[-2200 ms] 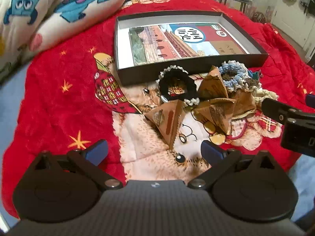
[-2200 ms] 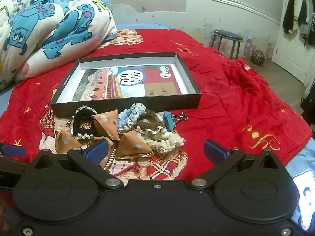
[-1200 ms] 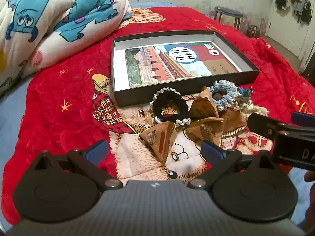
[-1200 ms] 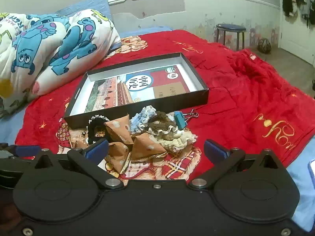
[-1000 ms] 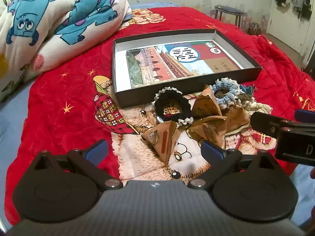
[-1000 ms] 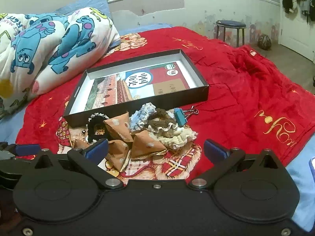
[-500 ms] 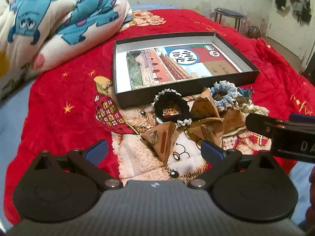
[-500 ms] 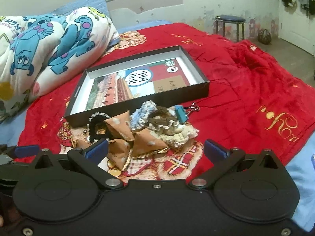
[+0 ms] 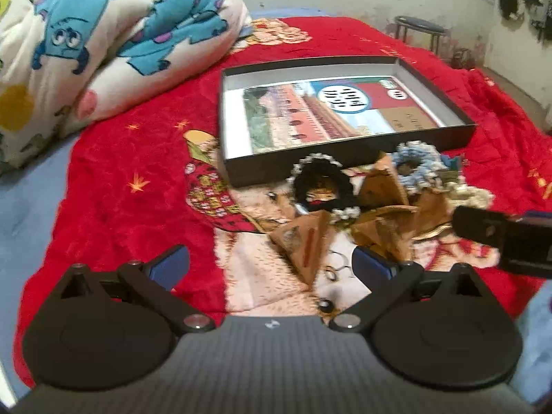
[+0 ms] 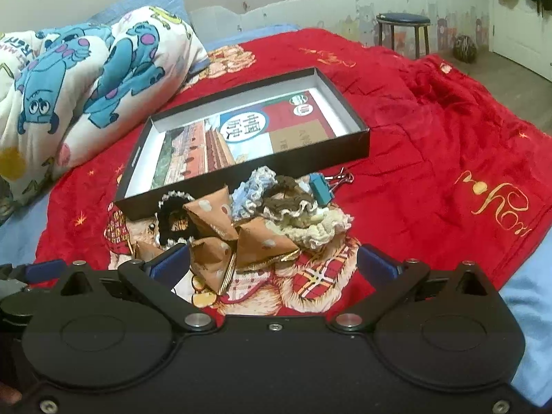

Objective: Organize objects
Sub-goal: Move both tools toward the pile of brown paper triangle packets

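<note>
A shallow black box point(image 9: 348, 153) point(image 10: 138, 158) with a printed picture on its floor lies open on the red blanket. In front of it sits a heap: a black scrunchie point(image 9: 322, 186) point(image 10: 172, 219), several brown triangular pouches point(image 9: 305, 245) point(image 10: 265, 239), a blue scrunchie point(image 9: 415, 165) point(image 10: 253, 189), brown and cream scrunchies point(image 10: 303, 217) and a teal binder clip point(image 10: 319, 188). My left gripper point(image 9: 270, 265) is open, hovering short of the nearest pouch. My right gripper point(image 10: 272, 262) is open too, just short of the pouches, holding nothing.
A rolled monster-print quilt point(image 9: 103, 41) point(image 10: 79, 76) lies at the back left. The red blanket point(image 10: 448, 145) spreads bare to the right. A stool point(image 10: 403, 31) stands by the far wall. The right gripper's finger point(image 9: 496, 234) juts in at the left wrist view's right edge.
Both grippers have drifted slightly, with the views tilting a little. The objects on the blanket have not moved, and both grippers stay open.
</note>
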The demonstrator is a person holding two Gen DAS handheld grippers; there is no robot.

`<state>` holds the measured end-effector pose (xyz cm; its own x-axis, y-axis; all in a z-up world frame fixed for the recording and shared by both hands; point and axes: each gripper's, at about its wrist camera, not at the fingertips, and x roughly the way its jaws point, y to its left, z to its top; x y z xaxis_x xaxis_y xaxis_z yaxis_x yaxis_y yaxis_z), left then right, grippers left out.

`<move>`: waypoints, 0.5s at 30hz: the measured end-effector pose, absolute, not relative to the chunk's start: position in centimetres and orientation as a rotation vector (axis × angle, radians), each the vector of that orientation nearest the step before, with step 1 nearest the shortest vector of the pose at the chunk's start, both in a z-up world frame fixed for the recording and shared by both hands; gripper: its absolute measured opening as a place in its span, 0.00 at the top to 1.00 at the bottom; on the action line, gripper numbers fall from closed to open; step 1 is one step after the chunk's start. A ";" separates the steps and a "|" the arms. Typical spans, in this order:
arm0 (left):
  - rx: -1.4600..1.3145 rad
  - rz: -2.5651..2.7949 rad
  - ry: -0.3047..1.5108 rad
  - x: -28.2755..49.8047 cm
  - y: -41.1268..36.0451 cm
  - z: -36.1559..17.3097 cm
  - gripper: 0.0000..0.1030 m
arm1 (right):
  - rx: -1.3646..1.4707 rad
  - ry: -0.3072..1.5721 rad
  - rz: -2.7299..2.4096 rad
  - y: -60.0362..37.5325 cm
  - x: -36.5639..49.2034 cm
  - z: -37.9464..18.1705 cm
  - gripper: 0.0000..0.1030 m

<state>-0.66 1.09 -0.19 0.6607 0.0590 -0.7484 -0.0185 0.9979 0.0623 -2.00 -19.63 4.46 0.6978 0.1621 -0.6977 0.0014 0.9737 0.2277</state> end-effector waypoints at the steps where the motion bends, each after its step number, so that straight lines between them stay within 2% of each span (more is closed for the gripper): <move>1: 0.042 0.032 0.853 -0.6 1.1 -0.1 0.00 | 0.217 0.800 0.089 -19.6 -1.9 4.4 0.00; 8: 0.005 0.062 0.890 -0.2 1.7 -0.2 0.00 | 0.252 0.807 0.074 -20.2 -1.9 4.3 0.00; 15: 0.065 0.078 0.846 -0.1 1.1 -0.4 0.00 | 0.250 0.805 0.092 -19.5 -1.5 3.8 0.00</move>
<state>-0.06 1.06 -0.45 0.6601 0.0951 -0.7452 -0.0435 0.9951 0.0885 -1.53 -19.55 3.82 0.6909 0.1760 -0.7013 0.0133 0.9667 0.2557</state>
